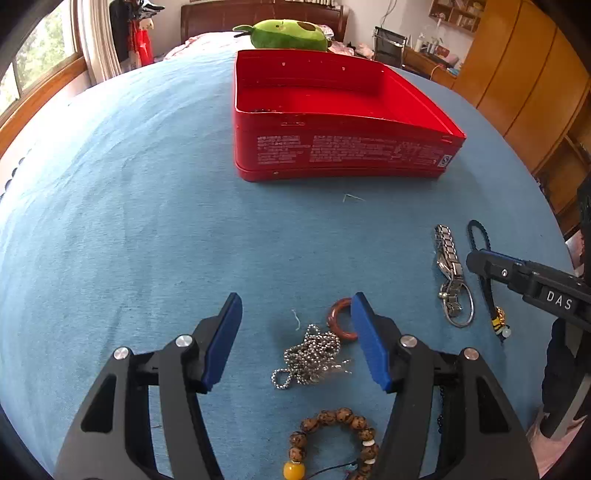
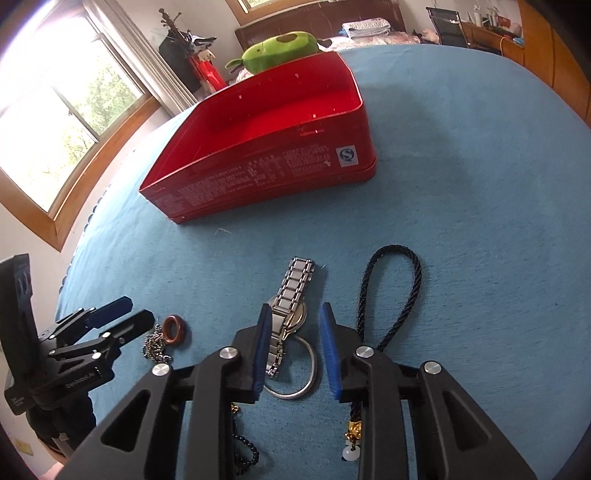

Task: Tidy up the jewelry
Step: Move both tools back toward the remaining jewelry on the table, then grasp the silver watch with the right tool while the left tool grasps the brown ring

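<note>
An open red tin box (image 1: 332, 147) stands on the blue cloth, also in the right wrist view (image 2: 266, 147). My left gripper (image 1: 295, 339) is open over a silver ball chain (image 1: 310, 358) and a red-brown ring (image 1: 341, 323); a wooden bead bracelet (image 1: 340, 439) lies nearer. My right gripper (image 2: 293, 350) is open around a silver watch (image 2: 291, 299) and a silver bangle (image 2: 295, 373). A dark braided cord (image 2: 391, 295) with charms lies to its right.
A green plush toy (image 1: 288, 35) sits behind the box. A dark bead string (image 2: 245, 454) lies under the right gripper. Wooden wardrobes (image 1: 524, 85) stand on the right, a window (image 2: 55, 122) on the left. Blue cloth (image 1: 129, 203) spreads left of the box.
</note>
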Action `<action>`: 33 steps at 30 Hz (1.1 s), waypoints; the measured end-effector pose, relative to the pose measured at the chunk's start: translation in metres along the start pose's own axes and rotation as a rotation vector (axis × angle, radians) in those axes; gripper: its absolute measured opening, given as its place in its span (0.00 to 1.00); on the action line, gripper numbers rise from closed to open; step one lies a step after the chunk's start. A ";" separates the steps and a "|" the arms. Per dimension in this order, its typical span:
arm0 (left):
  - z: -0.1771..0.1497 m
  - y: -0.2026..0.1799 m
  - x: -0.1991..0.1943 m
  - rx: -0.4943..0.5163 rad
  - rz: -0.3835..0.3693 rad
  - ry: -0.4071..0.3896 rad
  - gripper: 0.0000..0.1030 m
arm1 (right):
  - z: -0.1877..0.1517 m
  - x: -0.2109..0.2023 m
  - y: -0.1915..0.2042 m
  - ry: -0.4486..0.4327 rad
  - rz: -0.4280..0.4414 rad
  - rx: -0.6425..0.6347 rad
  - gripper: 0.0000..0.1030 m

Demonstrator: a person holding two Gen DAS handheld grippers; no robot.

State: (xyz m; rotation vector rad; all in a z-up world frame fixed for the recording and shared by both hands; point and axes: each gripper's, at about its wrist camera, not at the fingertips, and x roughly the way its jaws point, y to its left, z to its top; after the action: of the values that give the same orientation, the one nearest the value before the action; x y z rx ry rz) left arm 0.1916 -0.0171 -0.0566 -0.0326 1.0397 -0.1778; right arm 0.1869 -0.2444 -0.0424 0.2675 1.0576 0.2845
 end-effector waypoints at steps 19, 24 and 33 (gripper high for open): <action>0.002 0.001 0.009 -0.014 0.010 0.012 0.59 | -0.005 0.036 0.041 -0.003 -0.128 -0.091 0.30; 0.002 0.000 0.010 -0.014 -0.026 0.030 0.57 | -0.003 0.022 0.023 -0.027 -0.051 -0.035 0.30; 0.007 -0.010 0.021 0.029 -0.054 0.069 0.36 | -0.002 0.021 0.020 -0.022 -0.023 -0.014 0.30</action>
State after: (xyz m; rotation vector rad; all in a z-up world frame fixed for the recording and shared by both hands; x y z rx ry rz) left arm 0.2065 -0.0303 -0.0698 -0.0281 1.1060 -0.2446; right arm 0.1930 -0.2175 -0.0537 0.2451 1.0363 0.2679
